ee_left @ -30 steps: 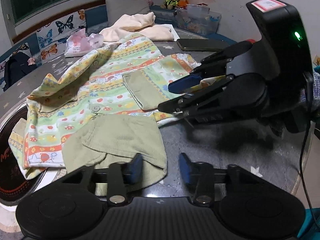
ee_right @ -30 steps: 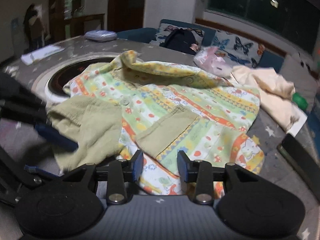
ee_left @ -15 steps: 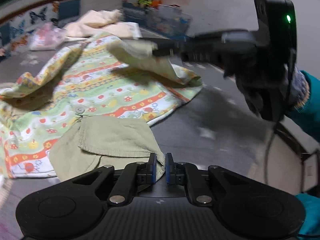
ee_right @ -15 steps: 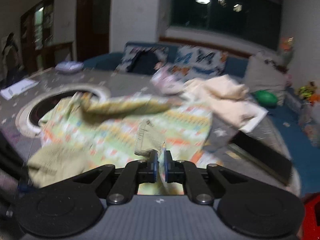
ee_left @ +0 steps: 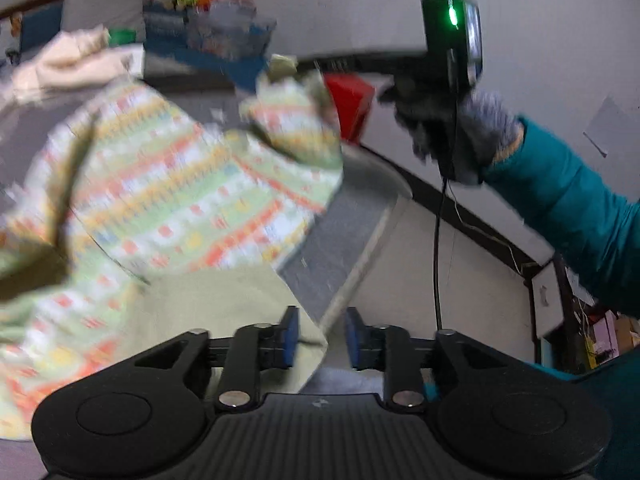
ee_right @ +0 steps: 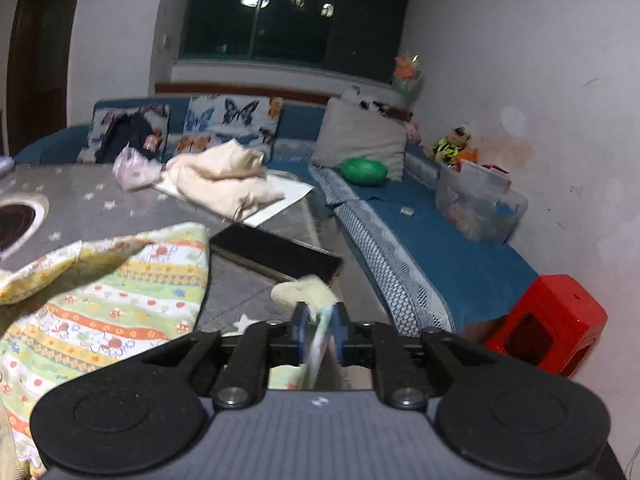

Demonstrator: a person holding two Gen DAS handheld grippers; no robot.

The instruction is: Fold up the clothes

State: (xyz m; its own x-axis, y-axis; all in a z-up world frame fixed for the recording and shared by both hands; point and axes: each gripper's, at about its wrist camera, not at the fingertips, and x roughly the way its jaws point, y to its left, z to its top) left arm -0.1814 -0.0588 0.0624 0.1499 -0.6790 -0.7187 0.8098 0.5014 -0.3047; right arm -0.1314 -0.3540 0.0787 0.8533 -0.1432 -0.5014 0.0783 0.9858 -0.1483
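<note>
Counts, placed relative to the table (ee_right: 92, 204): one patterned shirt (ee_right: 108, 300) on it, one cream garment (ee_right: 224, 180) on it, one black phone (ee_right: 276, 254) on it. Beyond the table: two butterfly cushions (ee_right: 232, 124), one grey pillow (ee_right: 360, 136), one green ball (ee_right: 364, 171). Beside it: one red stool (ee_right: 552, 320). Two grippers were present.

The shirt (ee_right: 104, 300) was pale green, banded with yellow, orange and white stripes and small red and blue cartoon prints, its cuff (ee_left: 224, 312) plain olive. The tabletop (ee_right: 100, 204) was grey with white stars. Each claw's pads (ee_right: 300, 330) were blue on black arms. The stool (ee_right: 552, 324) was red, the sofa (ee_right: 440, 240) blue, its cushion (ee_right: 232, 124) butterfly-printed, the ball (ee_right: 364, 171) green, the heaped garment (ee_right: 224, 180) cream.
</note>
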